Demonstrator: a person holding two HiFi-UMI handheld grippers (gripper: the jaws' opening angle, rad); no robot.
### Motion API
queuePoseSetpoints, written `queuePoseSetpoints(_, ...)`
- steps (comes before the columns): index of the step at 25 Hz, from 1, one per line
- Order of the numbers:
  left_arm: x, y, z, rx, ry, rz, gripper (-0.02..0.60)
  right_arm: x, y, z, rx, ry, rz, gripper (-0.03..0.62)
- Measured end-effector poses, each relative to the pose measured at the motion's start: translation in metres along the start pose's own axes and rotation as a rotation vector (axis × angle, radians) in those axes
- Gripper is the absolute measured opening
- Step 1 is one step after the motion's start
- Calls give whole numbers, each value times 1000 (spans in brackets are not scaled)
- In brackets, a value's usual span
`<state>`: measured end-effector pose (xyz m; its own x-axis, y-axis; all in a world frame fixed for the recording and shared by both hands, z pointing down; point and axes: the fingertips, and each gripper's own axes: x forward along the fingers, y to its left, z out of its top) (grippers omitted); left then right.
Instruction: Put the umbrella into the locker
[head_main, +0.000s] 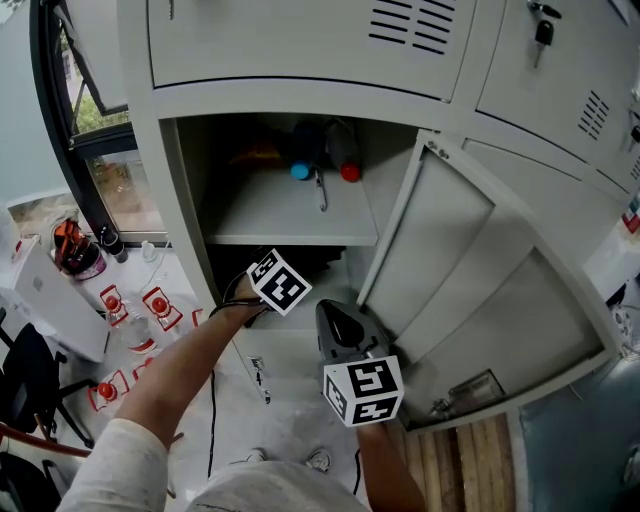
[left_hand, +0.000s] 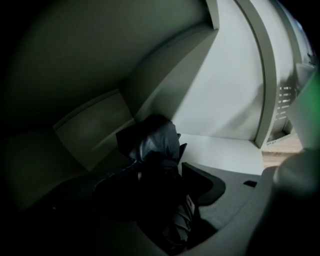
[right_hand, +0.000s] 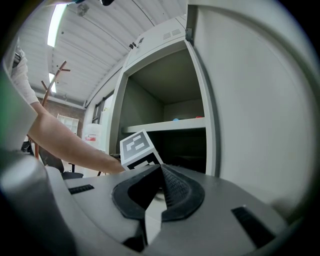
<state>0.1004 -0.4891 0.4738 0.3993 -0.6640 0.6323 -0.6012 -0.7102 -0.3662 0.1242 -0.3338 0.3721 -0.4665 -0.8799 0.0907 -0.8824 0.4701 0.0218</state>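
A folded black umbrella (left_hand: 155, 142) lies between the jaws of my left gripper (left_hand: 159, 169), which is shut on it. Its far end points into the dark lower compartment of the open grey locker (head_main: 190, 190). In the head view only the left gripper's marker cube (head_main: 279, 282) and forearm show at the compartment's mouth; the jaws and umbrella are hidden in shadow. My right gripper (right_hand: 161, 169) hangs level in front of the locker, just right of the left one, shut with nothing in it. Its black jaws (head_main: 340, 325) show above its cube.
The locker door (head_main: 470, 290) stands swung open to the right. On the shelf (head_main: 290, 215) above the lower compartment rest two dark things with a blue end (head_main: 300, 171) and a red end (head_main: 350, 172). A key (head_main: 543, 32) hangs in a neighbouring door. Left is a cluttered table (head_main: 60, 300).
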Motion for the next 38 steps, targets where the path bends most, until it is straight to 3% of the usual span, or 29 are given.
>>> queuePoseSetpoints(18,-11,-2,6,-24,-50,3,285,-2,0,2,1,-2,-12,3)
queuePoseSetpoints(22,-18,-4,11,-61,-70,-18,285,-2,0,2,7,-2,-12,3)
queuePoseSetpoints(38,-67,-8,30,-188,-241,-20,268,1,5,7,21,-9,-10,3)
